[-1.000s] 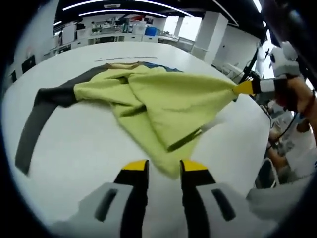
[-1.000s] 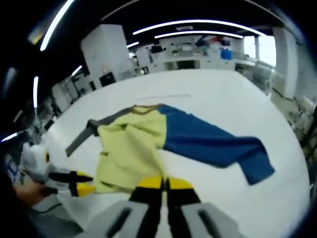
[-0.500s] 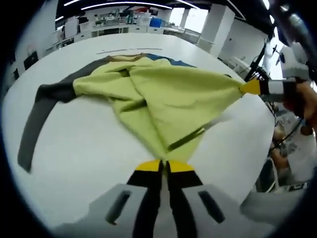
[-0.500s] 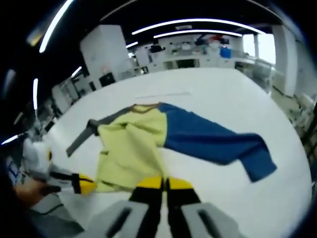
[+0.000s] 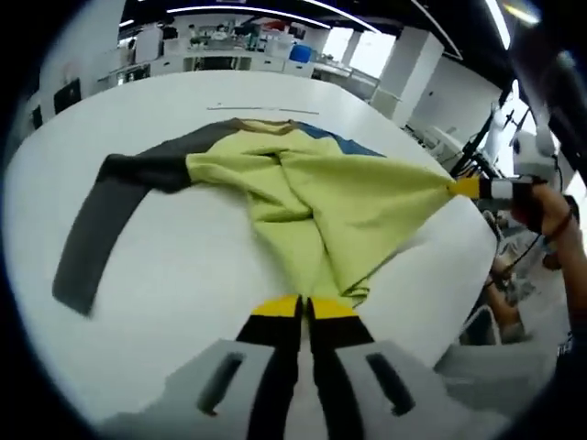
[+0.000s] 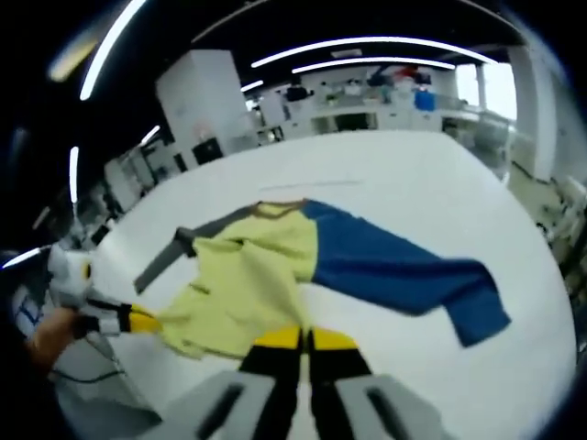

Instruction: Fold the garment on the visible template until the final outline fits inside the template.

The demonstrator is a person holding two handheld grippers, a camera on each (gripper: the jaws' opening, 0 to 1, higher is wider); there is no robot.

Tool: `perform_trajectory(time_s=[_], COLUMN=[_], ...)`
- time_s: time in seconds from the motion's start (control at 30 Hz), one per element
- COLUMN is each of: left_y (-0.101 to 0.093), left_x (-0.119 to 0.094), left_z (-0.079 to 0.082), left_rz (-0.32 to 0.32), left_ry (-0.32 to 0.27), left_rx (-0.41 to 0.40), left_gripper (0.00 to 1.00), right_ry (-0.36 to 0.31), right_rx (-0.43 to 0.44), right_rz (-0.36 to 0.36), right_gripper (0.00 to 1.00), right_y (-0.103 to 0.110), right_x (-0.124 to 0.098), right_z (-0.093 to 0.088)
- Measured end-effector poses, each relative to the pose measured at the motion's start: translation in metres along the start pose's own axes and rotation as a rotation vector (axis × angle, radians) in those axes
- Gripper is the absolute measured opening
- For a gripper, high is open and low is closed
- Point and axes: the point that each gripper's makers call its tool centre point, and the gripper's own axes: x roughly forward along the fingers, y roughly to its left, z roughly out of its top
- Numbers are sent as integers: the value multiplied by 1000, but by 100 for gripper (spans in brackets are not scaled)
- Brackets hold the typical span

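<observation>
Two grippers grip the hem of a yellow-bodied sweatshirt spread on the white table. In the left gripper view, the left gripper has its jaws pressed together on the near edge of the yellow cloth, and the right gripper pulls a corner taut to the side, seemingly clamped on it. The grey sleeve trails away flat. In the right gripper view, the blue sleeve lies stretched across the table.
</observation>
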Motion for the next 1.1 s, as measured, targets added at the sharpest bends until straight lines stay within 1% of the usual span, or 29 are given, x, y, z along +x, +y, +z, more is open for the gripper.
perform_trajectory(time_s=[0.1, 0.13, 0.2, 0.23, 0.33, 0.47, 0.57, 0.67, 0.77, 0.9, 1.1], left_y=[3, 5, 12, 10, 14, 23, 24, 24, 24, 28, 32], left_x=[-10, -16, -24, -28, -38, -54, -63, -69, -73, -78, -85], left_z=[4, 6, 9, 9, 10, 10, 10, 7, 3, -4, -16], left_rz=[-10, -10, -5, -3, -4, 3, 7, 3, 3, 7, 12], left_ry=[-14, -20, -30, -33, -36, -43, -48, -47, -42, -27, 8], left_rx=[-8, -9, -8, -7, -5, -18, -30, -42, -42, -45, -37], left_gripper=[0, 0, 0, 0, 0, 0, 0, 0, 0, 0, 0], right_ry=[-1, -1, 10, 18, 28, 59, 77, 99, 107, 121, 166], right_rx=[33, 31, -7, -20, -25, -56, -62, -86, -90, -84, -63], right_rz=[28, 27, 12, 7, 13, 15, 21, 22, 26, 33, 49], right_gripper=[0, 0, 0, 0, 0, 0, 0, 0, 0, 0, 0], right_y=[5, 4, 2, 2, 2, 2, 4, 7, 10, 13, 20], right_x=[-7, -8, -14, -17, -21, -27, -31, -37, -41, -46, -49], right_z=[1, 2, 1, 0, -2, -10, -15, -22, -25, -35, -57])
